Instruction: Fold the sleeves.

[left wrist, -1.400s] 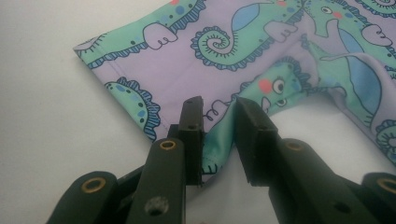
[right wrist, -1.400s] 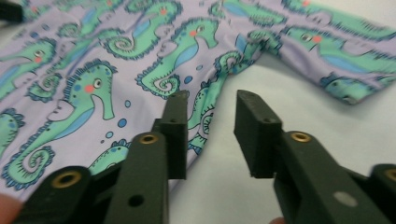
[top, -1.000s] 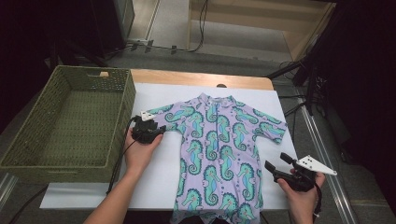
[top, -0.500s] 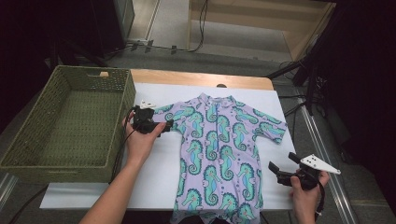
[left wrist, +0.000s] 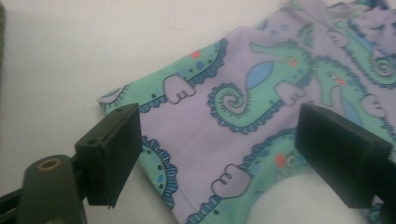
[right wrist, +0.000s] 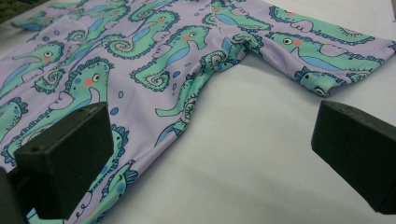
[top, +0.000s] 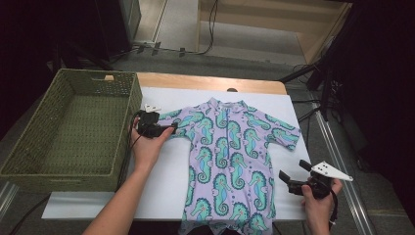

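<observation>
A lilac short-sleeved child's suit (top: pixel 227 156) printed with green seahorses lies flat on the white sheet (top: pixel 166 181), neck toward the far side. My left gripper (top: pixel 170 129) lies at the suit's left sleeve, pointing right. In the left gripper view its jaws (left wrist: pixel 219 149) stand wide apart with the sleeve (left wrist: pixel 243 93) lying flat between them and neither pad pressing on it; they have just been closing a little. My right gripper (top: pixel 292 170) hovers by the suit's right side, low on the sheet. It (right wrist: pixel 210 154) has just been opening, with bare sheet between the jaws and the suit (right wrist: pixel 140 56) to one side.
A green wicker basket (top: pixel 58 174), with nothing in it, stands left of the sheet, close to my left hand. A wooden table edge (top: pixel 210 82) shows beyond the sheet. Metal rails run along both sides, and cables and stands sit on the floor behind.
The left gripper has edged slightly toward the far side, up to the left sleeve, and its jaws stand wider than a second ago. The right hand has hardly moved.
</observation>
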A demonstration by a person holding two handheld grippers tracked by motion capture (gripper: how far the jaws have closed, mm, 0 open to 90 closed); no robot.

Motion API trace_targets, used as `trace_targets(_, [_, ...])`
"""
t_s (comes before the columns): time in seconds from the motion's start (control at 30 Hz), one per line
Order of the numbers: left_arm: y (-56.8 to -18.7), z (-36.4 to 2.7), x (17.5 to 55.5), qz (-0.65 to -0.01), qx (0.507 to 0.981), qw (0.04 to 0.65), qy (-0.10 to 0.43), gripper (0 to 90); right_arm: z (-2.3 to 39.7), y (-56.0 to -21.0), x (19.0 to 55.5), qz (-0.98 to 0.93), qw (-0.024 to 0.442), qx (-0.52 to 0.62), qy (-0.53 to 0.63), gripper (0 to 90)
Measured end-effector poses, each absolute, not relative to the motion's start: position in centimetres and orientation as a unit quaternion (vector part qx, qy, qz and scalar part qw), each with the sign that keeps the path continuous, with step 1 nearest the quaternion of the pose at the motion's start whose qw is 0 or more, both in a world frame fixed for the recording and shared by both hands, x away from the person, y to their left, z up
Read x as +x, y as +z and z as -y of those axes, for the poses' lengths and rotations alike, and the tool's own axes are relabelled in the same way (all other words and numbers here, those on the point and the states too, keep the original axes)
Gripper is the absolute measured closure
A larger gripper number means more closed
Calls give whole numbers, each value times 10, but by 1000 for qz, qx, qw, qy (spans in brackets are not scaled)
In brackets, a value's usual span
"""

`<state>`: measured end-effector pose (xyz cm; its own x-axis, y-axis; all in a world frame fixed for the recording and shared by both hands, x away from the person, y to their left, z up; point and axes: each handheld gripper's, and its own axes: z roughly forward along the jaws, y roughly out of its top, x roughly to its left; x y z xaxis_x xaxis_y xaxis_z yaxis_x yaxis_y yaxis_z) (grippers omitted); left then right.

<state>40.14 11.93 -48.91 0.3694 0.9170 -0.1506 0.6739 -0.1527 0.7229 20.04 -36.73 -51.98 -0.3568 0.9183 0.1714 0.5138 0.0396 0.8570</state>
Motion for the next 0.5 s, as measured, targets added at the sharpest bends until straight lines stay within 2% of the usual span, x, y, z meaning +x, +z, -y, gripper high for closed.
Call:
trace_targets(0.1, [-495, -119, 403, -551, 739, 344, 180, 191, 366, -520, 200, -690, 221, 519, 453, 0])
trace_targets(0.33, [-507, -117, 400, -556, 743, 307, 212, 150, 366, -520, 201, -686, 224, 529, 446, 0])
trace_targets(0.5, [-507, -112, 399, -559, 742, 288, 231, 213, 366, -521, 202, -686, 226, 529, 445, 0])
